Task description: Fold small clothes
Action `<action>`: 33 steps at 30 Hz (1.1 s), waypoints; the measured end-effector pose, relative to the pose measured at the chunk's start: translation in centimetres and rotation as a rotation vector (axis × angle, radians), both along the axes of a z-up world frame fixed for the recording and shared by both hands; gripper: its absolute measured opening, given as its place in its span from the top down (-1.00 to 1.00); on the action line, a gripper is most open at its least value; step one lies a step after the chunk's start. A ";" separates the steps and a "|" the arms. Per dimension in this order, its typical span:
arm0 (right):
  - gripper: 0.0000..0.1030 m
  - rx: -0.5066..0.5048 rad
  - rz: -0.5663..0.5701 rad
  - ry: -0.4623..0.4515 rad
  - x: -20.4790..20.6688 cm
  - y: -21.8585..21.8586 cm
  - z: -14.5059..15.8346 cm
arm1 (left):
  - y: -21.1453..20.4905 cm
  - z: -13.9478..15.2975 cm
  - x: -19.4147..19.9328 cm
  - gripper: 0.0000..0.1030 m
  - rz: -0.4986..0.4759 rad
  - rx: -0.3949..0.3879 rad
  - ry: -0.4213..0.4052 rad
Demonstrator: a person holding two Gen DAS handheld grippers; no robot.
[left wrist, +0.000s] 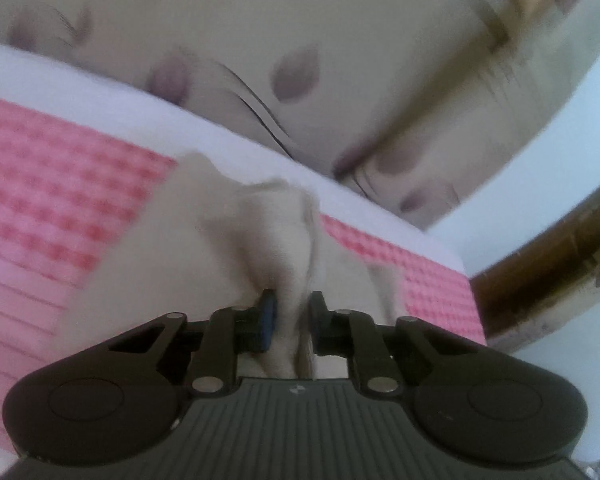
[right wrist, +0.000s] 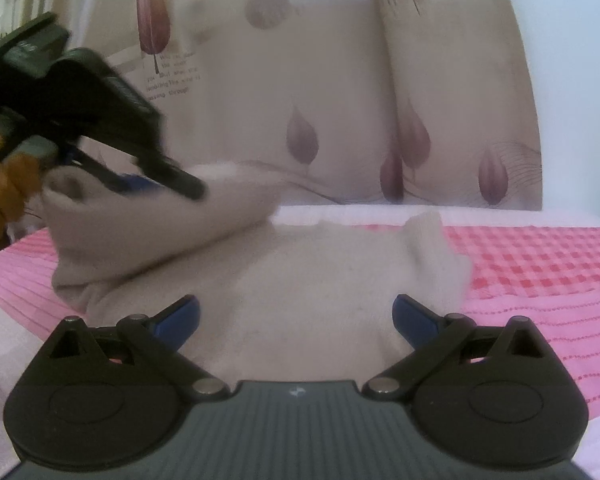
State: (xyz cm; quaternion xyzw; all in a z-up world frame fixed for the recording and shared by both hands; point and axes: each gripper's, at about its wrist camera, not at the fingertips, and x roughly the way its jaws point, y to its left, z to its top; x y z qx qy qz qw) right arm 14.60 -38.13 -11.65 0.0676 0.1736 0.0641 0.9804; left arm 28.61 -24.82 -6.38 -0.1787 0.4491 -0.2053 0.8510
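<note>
Behind everything hangs a big cream curtain (right wrist: 340,100) with purple leaf shapes on it. In front of it lies a pink checked towel (right wrist: 540,264) on a white bed or table, and I work on top of that

On the towel sits the small cream cloth (right wrist: 300,280), soft and fuzzy. I cannot tell what kind of clothing it is. Most of it lies flat, close in front of my right gripper (right wrist: 296,320). Its left end is lifted up and bent over toward the middle

My left gripper (left wrist: 292,312) is squeezed tight on that lifted end, with a bunch of cloth pinched between its fingers. My right gripper is wide apart and holds nothing. It hovers low over the flat part

I think I am in the middle of the first fold. Next, I should carry the lifted end across and lay it down flat, and my right gripper could press the flat part so it does not slide
</note>
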 end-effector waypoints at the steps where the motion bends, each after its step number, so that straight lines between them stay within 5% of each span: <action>1: -1.00 0.003 0.002 0.000 0.0 0.0 0.0 | -0.8 -0.5 0.0 0.89 -0.018 -0.015 0.014; 7: -1.00 0.028 0.038 0.003 -0.1 -0.3 0.0 | -2.2 -1.0 -0.4 0.88 -0.137 -0.088 -0.001; 9: -1.00 0.041 0.065 0.002 -0.2 -0.4 -0.1 | -0.8 0.3 -1.2 0.49 -0.136 -0.126 -0.057; 11: -1.00 0.070 0.124 0.003 -0.3 -0.6 -0.1 | 1.4 1.5 -2.3 -0.30 -0.102 -0.128 -0.167; 13: -1.00 0.148 0.209 0.011 -0.3 -1.3 0.1 | 3.6 2.1 -3.6 -0.43 -0.069 -0.082 -0.289; 15: -1.00 0.286 0.281 0.027 0.0 -2.1 0.5 | 5.7 1.4 -4.8 -0.43 -0.084 -0.029 -0.382; 18: -1.00 0.475 0.324 0.032 1.3 -3.1 1.3 | 7.8 -1.4 -6.2 -0.36 -0.139 -0.025 -0.398; 22: -1.00 0.682 0.292 0.145 6.0 -4.0 0.4 | 8.2 -4.7 -8.8 -0.32 -0.215 -0.046 -0.436; 27: -1.00 0.736 0.256 0.252 10.4 -3.4 -1.3 | 7.1 -7.3 -10.0 -0.33 -0.291 -0.088 -0.467; 33: -0.85 0.640 0.300 0.267 12.7 -0.4 -0.8 | 7.9 -8.6 -10.3 -0.42 -0.300 -0.189 -0.493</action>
